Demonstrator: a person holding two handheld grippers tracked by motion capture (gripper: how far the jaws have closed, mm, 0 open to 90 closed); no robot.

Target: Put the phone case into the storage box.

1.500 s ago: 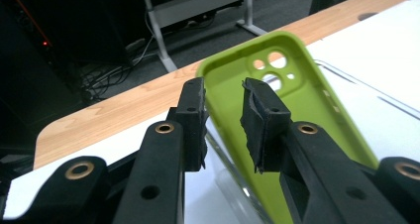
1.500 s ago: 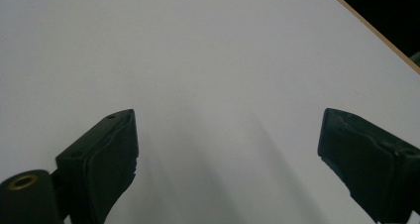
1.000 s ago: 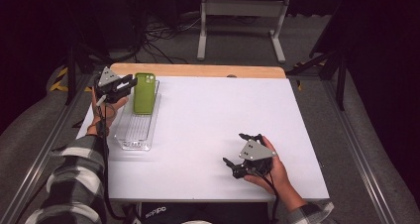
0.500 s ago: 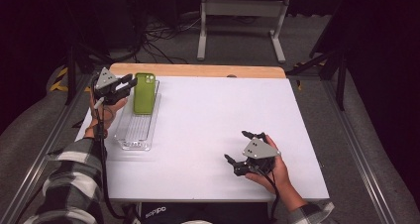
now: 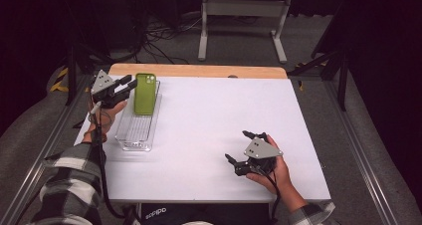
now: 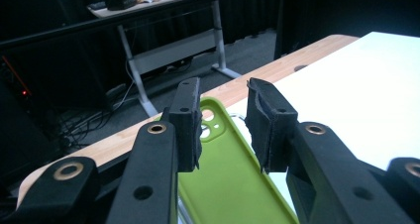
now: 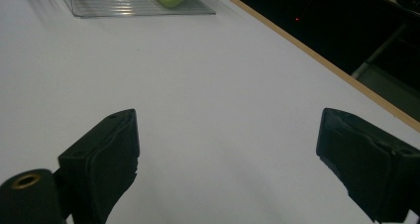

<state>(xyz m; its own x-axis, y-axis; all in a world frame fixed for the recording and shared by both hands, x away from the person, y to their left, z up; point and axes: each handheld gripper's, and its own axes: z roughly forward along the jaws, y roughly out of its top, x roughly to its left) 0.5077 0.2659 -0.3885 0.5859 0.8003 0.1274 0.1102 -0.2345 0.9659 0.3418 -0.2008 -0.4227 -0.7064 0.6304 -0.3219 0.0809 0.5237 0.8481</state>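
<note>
Looks like you've got the green phone case (image 5: 145,93) into the clear tray (image 5: 133,135) at the worktop's left edge, propped at the tray's far end near the far-left corner, so what's left seems to be backing your hand off. Your left claw (image 5: 130,81) has just been easing apart and hangs just beside the case, gripping nothing. Your right claw (image 5: 245,146) sits wide open and empty over the near-right part of the worktop (image 5: 214,115).

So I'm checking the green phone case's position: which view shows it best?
The high view: the green phone case leans whole on the clear plastic tray. The left gripper view crops it behind the jaws; the right gripper view catches one corner.
</note>
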